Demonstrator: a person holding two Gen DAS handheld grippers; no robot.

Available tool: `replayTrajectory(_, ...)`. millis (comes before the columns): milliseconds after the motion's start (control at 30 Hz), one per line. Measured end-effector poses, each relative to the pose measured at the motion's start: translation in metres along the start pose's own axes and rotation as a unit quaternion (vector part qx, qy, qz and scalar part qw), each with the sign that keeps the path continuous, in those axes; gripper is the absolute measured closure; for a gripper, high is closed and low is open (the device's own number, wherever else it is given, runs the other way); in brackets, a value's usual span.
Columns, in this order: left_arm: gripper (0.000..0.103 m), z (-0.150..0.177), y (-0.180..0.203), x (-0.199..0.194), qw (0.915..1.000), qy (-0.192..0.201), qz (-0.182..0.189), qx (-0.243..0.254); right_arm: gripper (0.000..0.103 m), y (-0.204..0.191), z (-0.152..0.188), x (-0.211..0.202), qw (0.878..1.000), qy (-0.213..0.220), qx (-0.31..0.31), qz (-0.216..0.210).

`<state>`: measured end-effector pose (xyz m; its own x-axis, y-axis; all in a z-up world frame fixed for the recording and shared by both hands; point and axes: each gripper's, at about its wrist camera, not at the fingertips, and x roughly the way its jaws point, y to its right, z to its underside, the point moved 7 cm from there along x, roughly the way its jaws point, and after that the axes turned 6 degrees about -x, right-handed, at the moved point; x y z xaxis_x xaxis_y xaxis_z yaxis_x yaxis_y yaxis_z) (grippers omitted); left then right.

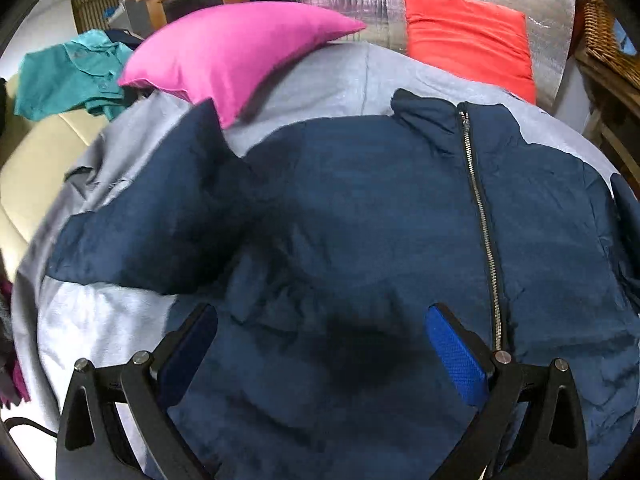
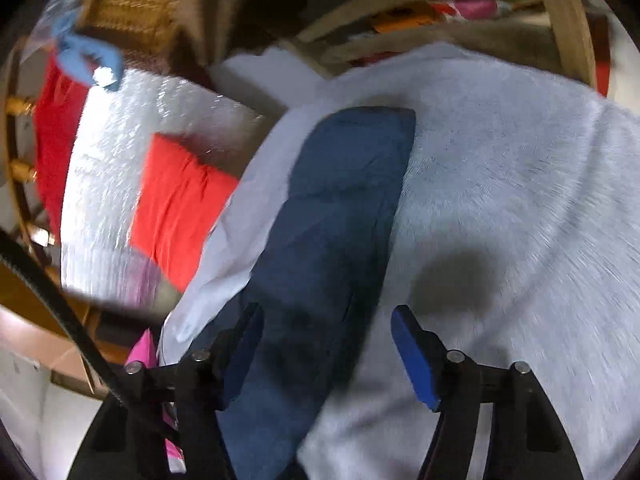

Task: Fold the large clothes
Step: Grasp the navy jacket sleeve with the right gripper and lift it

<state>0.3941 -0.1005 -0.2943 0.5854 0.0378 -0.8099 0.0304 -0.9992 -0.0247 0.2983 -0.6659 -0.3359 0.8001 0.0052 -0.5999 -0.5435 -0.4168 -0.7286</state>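
Jacket flat ahead of my left gripper, jaws spread, empty; right gripper spread over sleeve. Risk: pinching bedsheet along with sleeve

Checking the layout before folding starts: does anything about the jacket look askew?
Yes. The navy jacket lies zipped and flat on the grey sheet, but one sleeve is bent upward towards the pink pillow instead of lying straight.
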Motion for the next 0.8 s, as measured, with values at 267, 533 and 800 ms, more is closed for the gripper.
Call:
replayTrajectory(267,0.0,0.0,0.007,0.005,0.9995,0.01,-0.018,0.022,0.081,-0.003,-0.013,0.039,0.999,-0.012,-0.032,0.013)
replayTrajectory(533,0.0,-0.013,-0.01,-0.015,0.9986,0.049,-0.019,0.006,0.089,-0.1,0.028,-0.031,0.987,0.045,-0.142,-0.064)
replayTrajectory(800,0.0,-0.028,-0.05,-0.034,0.996,0.077,-0.029,-0.035,0.089,-0.193,0.158,-0.09,0.961,-0.026,-0.194,-0.197)
